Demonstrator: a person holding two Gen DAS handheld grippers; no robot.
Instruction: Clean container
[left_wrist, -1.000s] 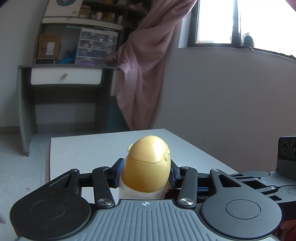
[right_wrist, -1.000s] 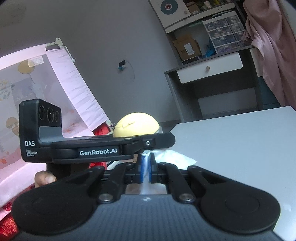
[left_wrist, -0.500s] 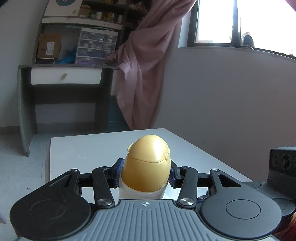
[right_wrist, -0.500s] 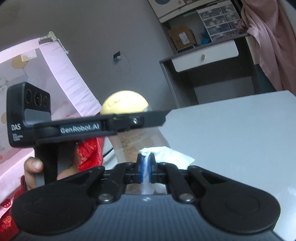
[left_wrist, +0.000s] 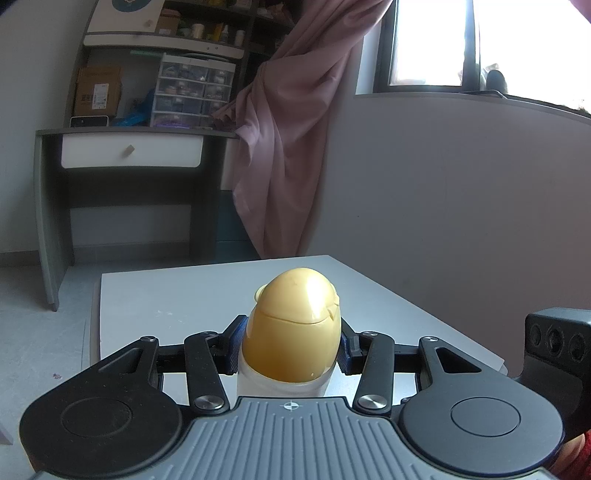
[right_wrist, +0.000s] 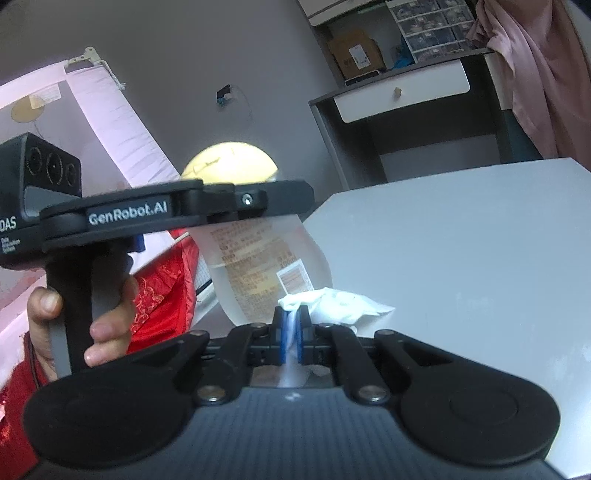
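The container is a translucent white bottle with a rounded yellow cap (left_wrist: 293, 326). My left gripper (left_wrist: 290, 349) is shut on its neck and holds it upright above the table. In the right wrist view the bottle (right_wrist: 258, 266) hangs under the left gripper's body, its printed label facing me. My right gripper (right_wrist: 291, 328) is shut on a crumpled white tissue (right_wrist: 332, 301), which touches the bottle's lower side near the table's left edge.
The white table (left_wrist: 184, 295) stretches ahead; its bare top shows in the right wrist view (right_wrist: 461, 258). A grey desk with a white drawer (left_wrist: 129, 155) stands beyond, with a pink curtain (left_wrist: 291, 129) beside it. A pink bed rail (right_wrist: 92, 122) is at left.
The right gripper with the tissue has dropped lower against the bottle, so more of the bottle's body shows. The left gripper and bottle have stayed still.
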